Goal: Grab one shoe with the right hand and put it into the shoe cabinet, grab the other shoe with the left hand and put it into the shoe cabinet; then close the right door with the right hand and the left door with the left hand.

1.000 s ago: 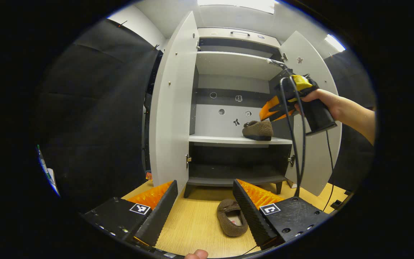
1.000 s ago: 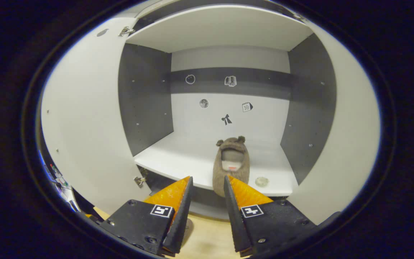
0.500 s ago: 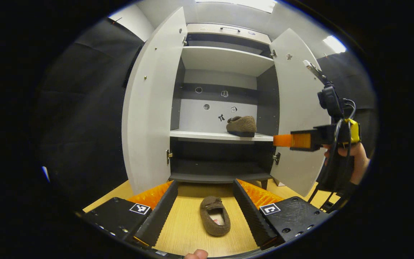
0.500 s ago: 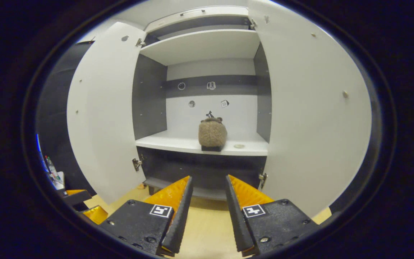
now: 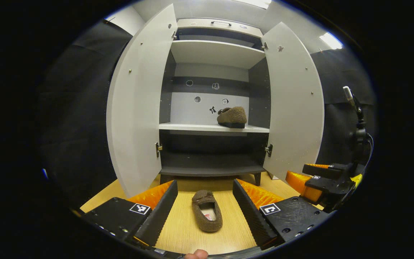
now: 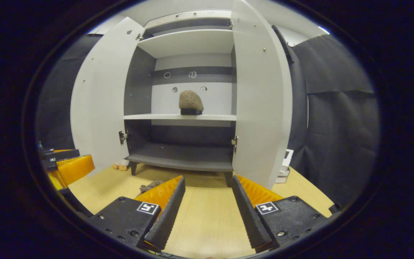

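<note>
Your left gripper (image 5: 203, 201) is wide open and empty, its 2 fingers straddling the brown slipper on the floor (image 5: 207, 215) without touching it. Your right gripper (image 6: 207, 201) is also open and empty, low over bare wood floor (image 6: 207, 223); it shows at the right in the left gripper view too.

The floor slipper lies near you, opening up, toe end toward the shoe cabinet (image 5: 214, 108). It looks fuzzy, soft and light, probably squashy with a firmer sole. Best hold is likely across the sides at mid-length, or pinching the collar rim; the fabric should grip fine against the ridged pads.

The other slipper (image 5: 232, 117) sits on the middle shelf (image 5: 192, 126), right side. Both doors, left door (image 5: 138, 108) and right door (image 5: 293, 108), stand open.

Writing: small stickers on the back panel and the tag inside the floor slipper are too small to read. No brand is legible.
</note>
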